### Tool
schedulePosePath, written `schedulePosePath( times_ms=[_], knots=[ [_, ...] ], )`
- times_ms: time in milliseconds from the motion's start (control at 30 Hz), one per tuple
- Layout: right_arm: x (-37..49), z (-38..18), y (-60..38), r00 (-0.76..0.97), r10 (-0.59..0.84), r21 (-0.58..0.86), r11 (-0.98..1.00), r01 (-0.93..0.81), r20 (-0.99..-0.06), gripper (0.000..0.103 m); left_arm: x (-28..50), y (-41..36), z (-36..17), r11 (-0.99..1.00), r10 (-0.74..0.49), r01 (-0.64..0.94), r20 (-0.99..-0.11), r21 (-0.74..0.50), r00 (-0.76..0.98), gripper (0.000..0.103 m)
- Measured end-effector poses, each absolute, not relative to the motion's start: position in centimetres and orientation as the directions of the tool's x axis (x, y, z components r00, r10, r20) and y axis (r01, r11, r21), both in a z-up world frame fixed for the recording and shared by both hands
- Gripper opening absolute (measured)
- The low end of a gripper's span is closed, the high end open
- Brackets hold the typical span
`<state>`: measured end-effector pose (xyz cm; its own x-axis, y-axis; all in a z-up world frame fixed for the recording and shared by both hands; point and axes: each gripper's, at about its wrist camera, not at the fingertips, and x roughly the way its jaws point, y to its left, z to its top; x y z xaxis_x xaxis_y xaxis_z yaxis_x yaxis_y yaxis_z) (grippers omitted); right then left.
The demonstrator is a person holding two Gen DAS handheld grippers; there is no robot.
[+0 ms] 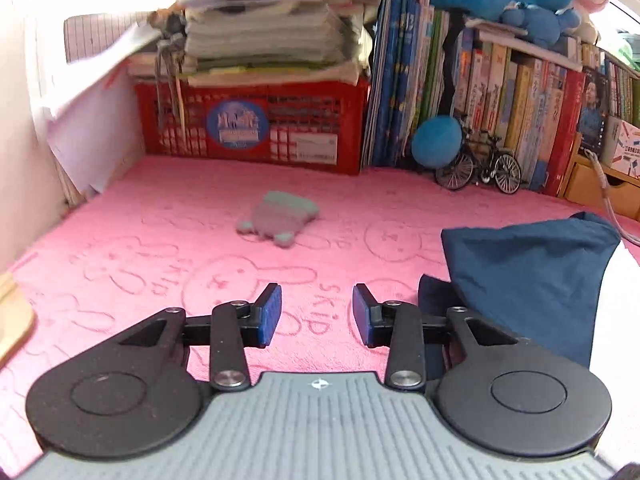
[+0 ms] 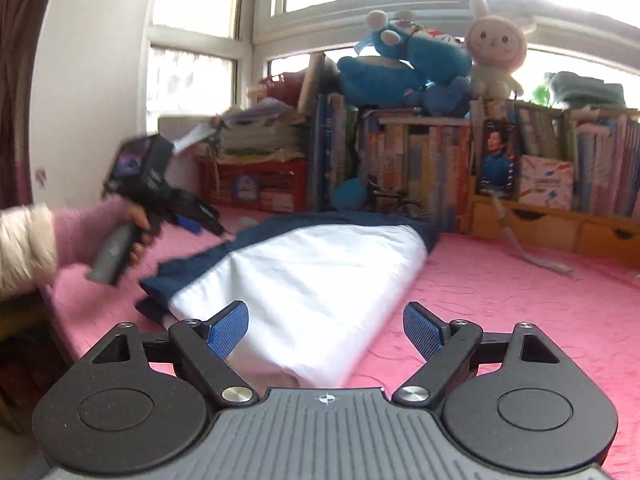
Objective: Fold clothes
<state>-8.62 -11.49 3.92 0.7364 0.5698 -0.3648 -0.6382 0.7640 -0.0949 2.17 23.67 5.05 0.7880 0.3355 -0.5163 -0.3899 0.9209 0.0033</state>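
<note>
A folded garment (image 2: pixel 312 292), white on top with navy edges, lies on the pink blanket (image 2: pixel 520 312). My right gripper (image 2: pixel 326 332) hovers over its near end, open, with nothing between the blue pads. In the left wrist view the garment's navy part (image 1: pixel 528 268) rises at the right, beside my left gripper (image 1: pixel 317 316), which is open over bare pink blanket (image 1: pixel 160 240). The right wrist view shows the left gripper (image 2: pixel 200 220) held by a hand in a pink sleeve (image 2: pixel 72 236), just left of the garment's far end.
A small grey cloth toy (image 1: pixel 280 218) lies mid-blanket. At the back stand a red crate (image 1: pixel 256 128) under stacked papers, a row of books (image 1: pixel 500 92), a miniature bicycle (image 1: pixel 478 164), a blue ball (image 1: pixel 436 142) and plush toys (image 2: pixel 404 64). Wooden drawers (image 2: pixel 552 224) sit at right.
</note>
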Motion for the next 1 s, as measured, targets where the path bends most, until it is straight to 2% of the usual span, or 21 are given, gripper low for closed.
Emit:
schedulePosePath(
  times_ms=[67, 133, 200, 300, 400, 467, 600, 667, 767, 833, 867, 900, 1000],
  knots=[
    [-9.8, 2.4, -10.5, 0.778, 0.489, -0.233, 0.766, -0.600, -0.395, 0.085, 0.4, 21.4, 6.8, 0.944, 0.304, -0.328, -0.447, 0.026, 0.841, 0.037],
    [-10.3, 1.1, -9.1, 0.788, 0.457, -0.267, 0.766, -0.584, -0.412, 0.084, -1.0, 19.0, 8.0, 0.972, 0.218, -0.234, -0.409, 0.010, 0.886, 0.040],
    [-9.9, 0.3, -8.0, 0.790, 0.443, -0.244, 0.784, -0.571, -0.423, 0.083, -1.5, 17.3, 7.9, 0.988, 0.125, -0.151, -0.428, -0.026, 0.895, 0.046],
    [-9.4, 0.0, -7.0, 0.816, 0.408, -0.239, 0.815, -0.527, -0.409, 0.082, -2.0, 15.3, 5.7, 0.994, 0.060, -0.095, -0.510, -0.044, 0.858, 0.046],
    [-8.5, -0.1, -6.6, 0.842, 0.365, -0.229, 0.849, -0.476, -0.398, 0.081, -2.8, 15.0, 2.8, 0.989, 0.077, -0.135, -0.574, -0.058, 0.815, 0.048],
    [-7.9, -0.2, -7.4, 0.858, 0.327, -0.209, 0.878, -0.431, -0.396, 0.076, -4.0, 15.3, 1.8, 0.986, 0.085, -0.152, -0.577, -0.069, 0.812, 0.051],
    [-7.3, -0.4, -8.7, 0.876, 0.282, -0.178, 0.911, -0.373, -0.391, 0.077, -5.7, 15.8, 0.7, 0.982, 0.080, -0.167, -0.592, -0.094, 0.802, 0.055],
    [-7.4, -0.5, -8.8, 0.874, 0.290, -0.173, 0.909, -0.378, -0.389, 0.076, -6.3, 15.7, 0.6, 0.986, 0.089, -0.156, -0.582, -0.067, 0.808, 0.055],
    [-7.6, -0.6, -9.0, 0.872, 0.302, -0.164, 0.908, -0.387, -0.385, 0.071, -7.2, 15.6, 0.6, 0.985, 0.095, -0.160, -0.579, -0.062, 0.809, 0.055],
    [-7.8, -0.7, -9.1, 0.870, 0.310, -0.159, 0.906, -0.392, -0.383, 0.063, -8.0, 15.4, 0.8, 0.987, 0.118, -0.161, -0.580, -0.023, 0.806, 0.056],
    [-7.8, -0.8, -9.2, 0.870, 0.313, -0.156, 0.906, -0.395, -0.381, 0.062, -8.4, 15.2, 1.0, 0.986, 0.144, -0.165, -0.577, 0.017, 0.804, 0.062],
    [-7.9, -0.8, -9.2, 0.865, 0.324, -0.149, 0.902, -0.404, -0.382, 0.056, -8.8, 14.8, 1.2, 0.982, 0.183, -0.173, -0.567, 0.072, 0.803, 0.069],
    [-8.1, -0.9, -9.1, 0.842, 0.375, -0.122, 0.885, -0.450, -0.387, 0.039, -9.9, 12.8, 1.8, 0.951, 0.281, -0.164, -0.516, 0.261, 0.809, 0.069]
  ],
)
